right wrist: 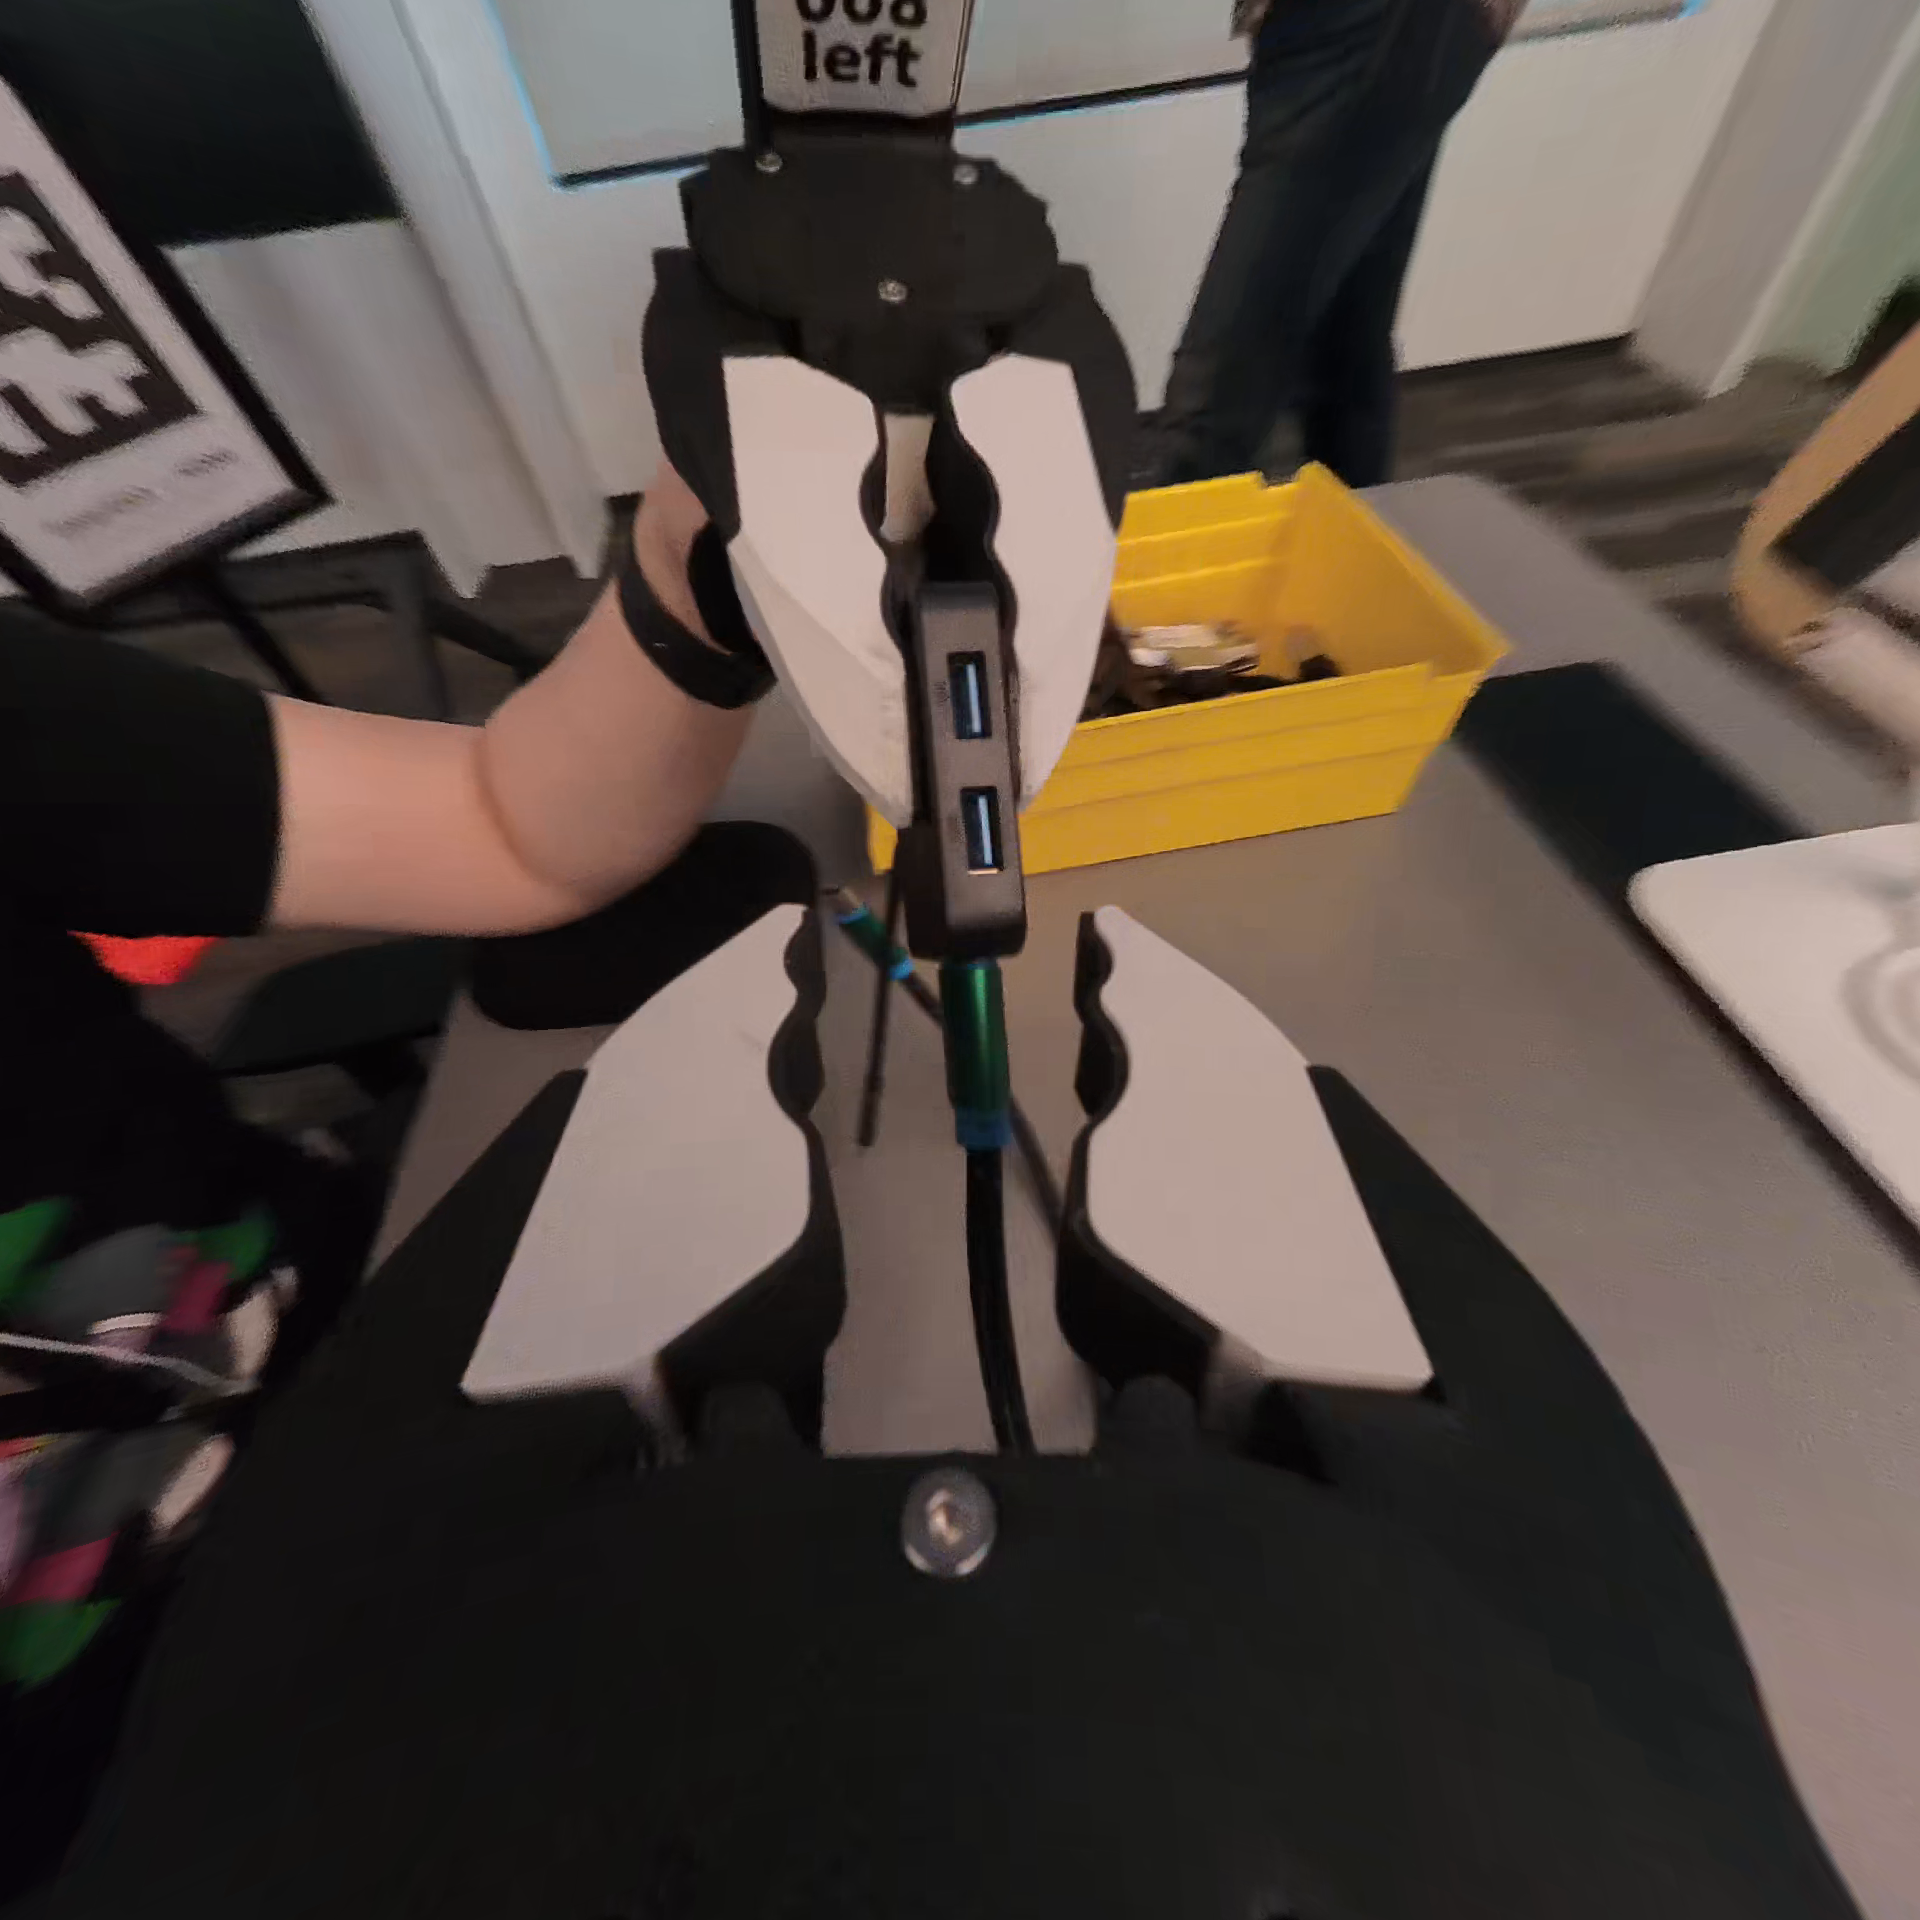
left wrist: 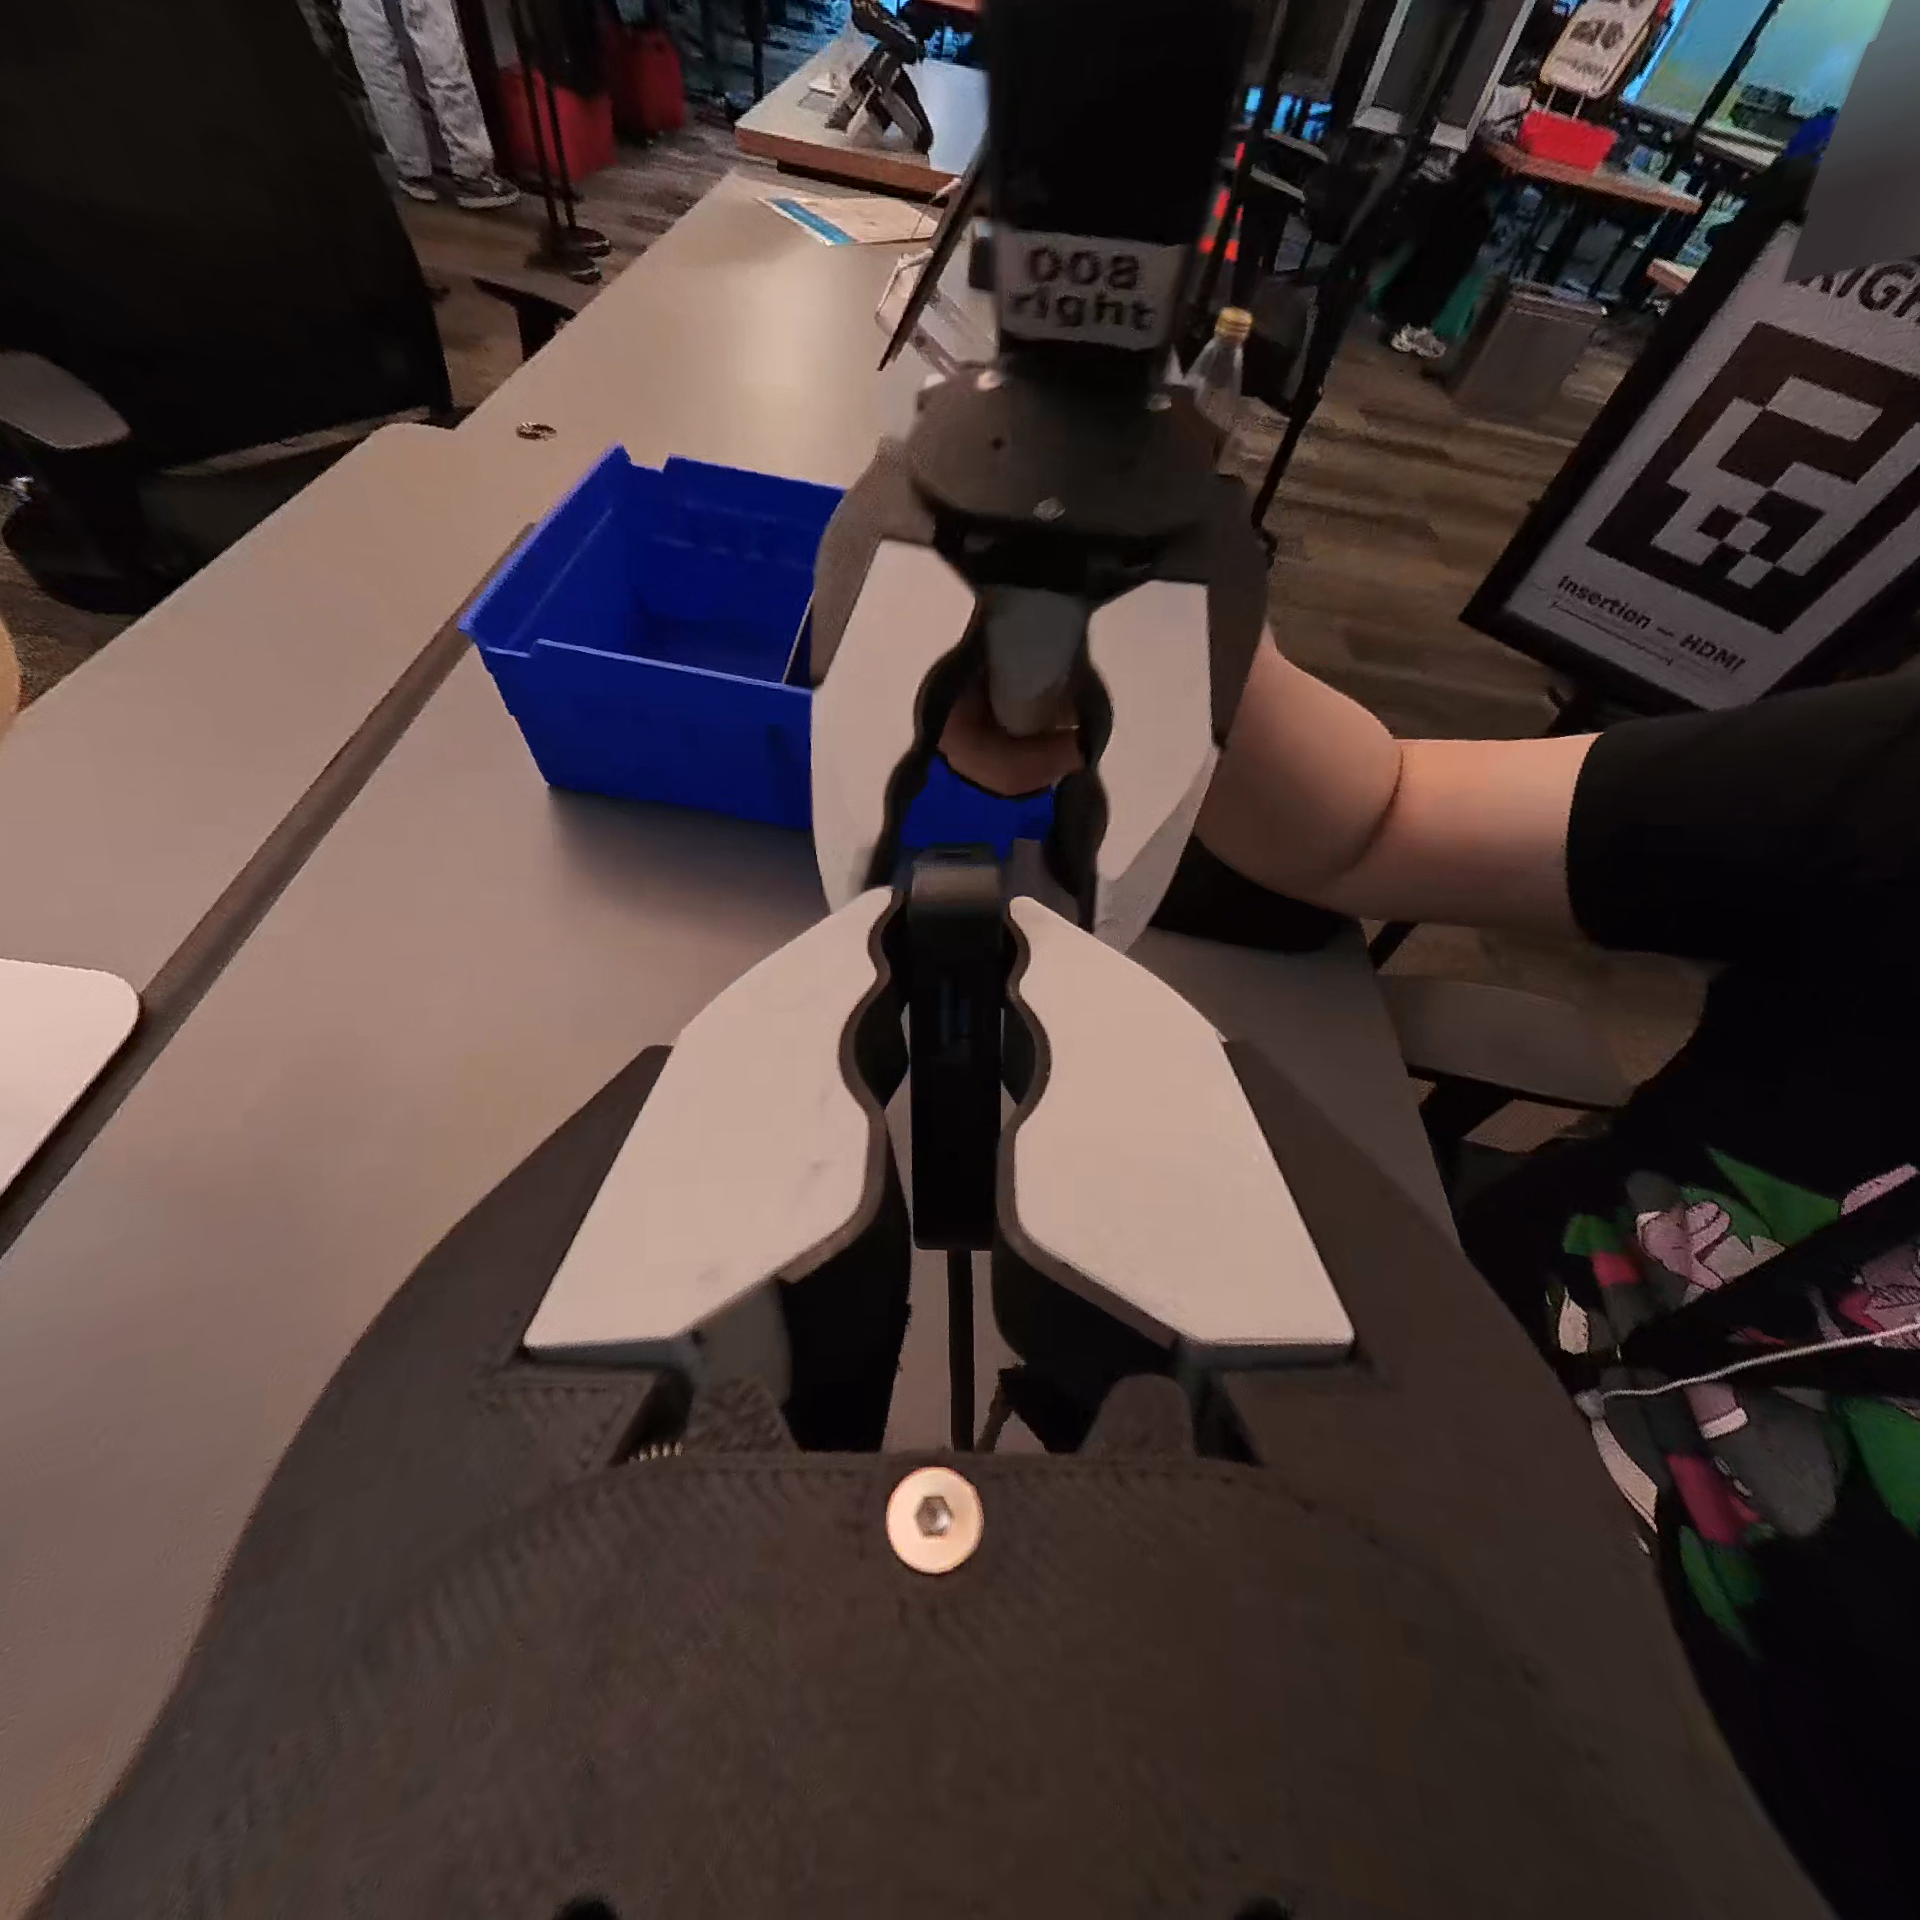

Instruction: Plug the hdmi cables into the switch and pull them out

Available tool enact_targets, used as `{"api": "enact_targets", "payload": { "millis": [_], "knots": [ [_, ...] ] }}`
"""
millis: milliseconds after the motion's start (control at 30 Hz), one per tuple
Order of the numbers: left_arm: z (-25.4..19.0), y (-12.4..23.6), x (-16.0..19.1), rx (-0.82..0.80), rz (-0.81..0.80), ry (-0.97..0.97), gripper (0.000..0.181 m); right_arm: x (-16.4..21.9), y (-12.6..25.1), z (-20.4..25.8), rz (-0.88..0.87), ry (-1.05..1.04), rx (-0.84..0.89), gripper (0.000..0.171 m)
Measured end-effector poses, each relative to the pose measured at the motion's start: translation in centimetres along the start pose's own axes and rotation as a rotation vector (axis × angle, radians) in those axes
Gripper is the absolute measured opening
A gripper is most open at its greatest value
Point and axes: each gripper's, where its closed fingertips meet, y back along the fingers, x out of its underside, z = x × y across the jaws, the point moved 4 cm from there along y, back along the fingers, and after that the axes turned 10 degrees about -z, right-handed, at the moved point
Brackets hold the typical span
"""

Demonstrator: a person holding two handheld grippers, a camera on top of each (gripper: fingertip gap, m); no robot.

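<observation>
My left gripper is shut on a black switch and holds it on edge above the grey table. In the right wrist view the switch shows two blue ports on its side, and the left gripper clamps its upper half. A green HDMI plug with a blue ring sits in the switch's near end, and its black cable runs back toward me. My right gripper is open, its fingers either side of the plug and apart from it. A second green plug lies on the table.
A blue bin stands on the table behind the right gripper. A yellow bin with loose items stands behind the left gripper. A white board lies at the table's right. A framed patterned sign stands beside the table. A person stands behind. My two grippers' fingertips are within a few centimetres of each other.
</observation>
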Motion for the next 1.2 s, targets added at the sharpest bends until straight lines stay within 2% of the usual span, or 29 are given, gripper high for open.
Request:
{"api": "enact_targets", "payload": {
  "millis": [67,133,233,300,400,467,600,667,867,1000,1100,1200],
  "knots": [
    [-0.4,-0.5,0.1,0.015,0.012,-0.004,0.013,0.5,-0.4,0.1,0.024,-0.039,-0.047,0.035],
    [-0.7,-0.8,0.1,0.026,0.008,-0.015,0.013,0.7,-0.5,0.3,0.046,-0.028,-0.073,0.015],
    [-0.7,-0.7,-0.9,0.012,-0.062,-0.020,0.016,0.0,0.1,0.2,0.019,0.000,-0.055,0.015],
    [0.2,0.6,-2.3,-0.059,-0.164,0.017,0.024,-1.0,1.5,-0.8,-0.036,0.012,0.011,0.015],
    [0.9,4.1,-4.4,-0.112,-0.336,0.045,0.037,-3.6,6.2,-3.4,-0.226,-0.020,0.140,0.015],
    [0.8,6.0,-5.3,-0.117,-0.408,0.050,0.033,-5.6,10.8,-4.6,-0.404,-0.020,0.222,0.015],
    [0.4,7.6,-5.9,-0.126,-0.432,0.025,0.031,-8.1,20.4,-6.0,-0.743,0.117,0.453,0.015],
    [0.2,7.5,-5.9,-0.121,-0.431,0.022,0.030,-8.0,23.9,-6.2,-0.811,0.198,0.530,0.015],
    [0.3,6.0,-5.2,-0.089,-0.372,0.045,0.030,-5.1,30.0,-8.1,-0.737,0.231,0.652,0.015],
    [0.4,5.1,-4.6,-0.070,-0.338,0.063,0.030,-1.3,32.4,-9.8,-0.563,0.197,0.690,0.015],
    [0.5,4.6,-4.3,-0.060,-0.320,0.076,0.030,1.2,32.8,-11.0,-0.379,0.259,0.776,0.015],
    [0.6,4.1,-4.0,-0.049,-0.301,0.088,0.030,1.9,30.8,-11.2,-0.300,0.241,0.651,0.015]
  ]
}}
